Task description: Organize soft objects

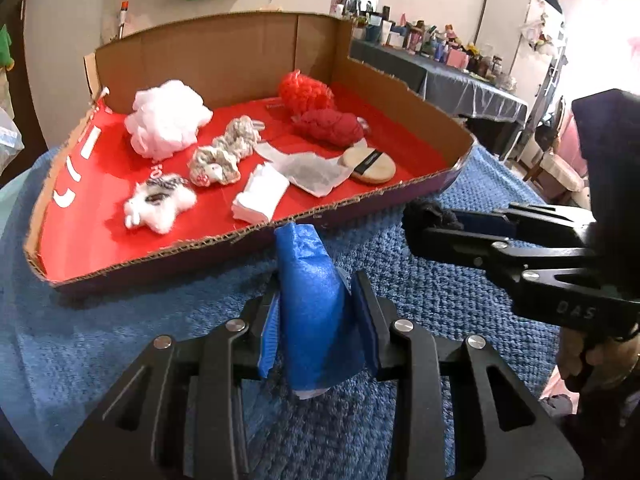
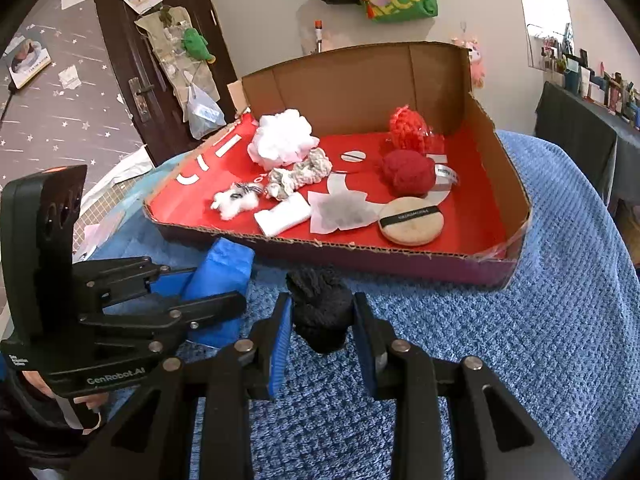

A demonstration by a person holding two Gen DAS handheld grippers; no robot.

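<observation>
Presently noted: left gripper [image 1: 320, 312] clamped on a blue soft pack [image 1: 310, 312], pads pressing both sides, pack standing up between the fingers over the blue knitted cloth [image 1: 460, 300], just short of the tray's near wall. Right gripper [image 2: 322, 320] likewise closed on a black fuzzy ball [image 2: 320, 308], squeezed between the blue pads, also over the cloth and just in front of the tray. Both grippers side by side, near but apart.

Cardboard tray [image 2: 400, 258] with red floor resting on the cloth, brown walls raised at back and one side. Inside, toward the left: white fluffy puff [image 1: 166, 120], knotted pale rope toy [image 1: 224, 152] beside it, small white plush [image 1: 158, 202] nearest the front wall. Toward the middle: folded white pad [image 1: 260, 198] and flat tea-bag-like sachet [image 1: 312, 170], the two touching. Toward the right: red mesh sponge [image 1: 304, 90] at the back, dark red yarn ball [image 1: 330, 126] just before it, round beige powder puff [image 1: 370, 164] with a black band at the front

Sleeve and part of a hand seen behind each gripper
</observation>
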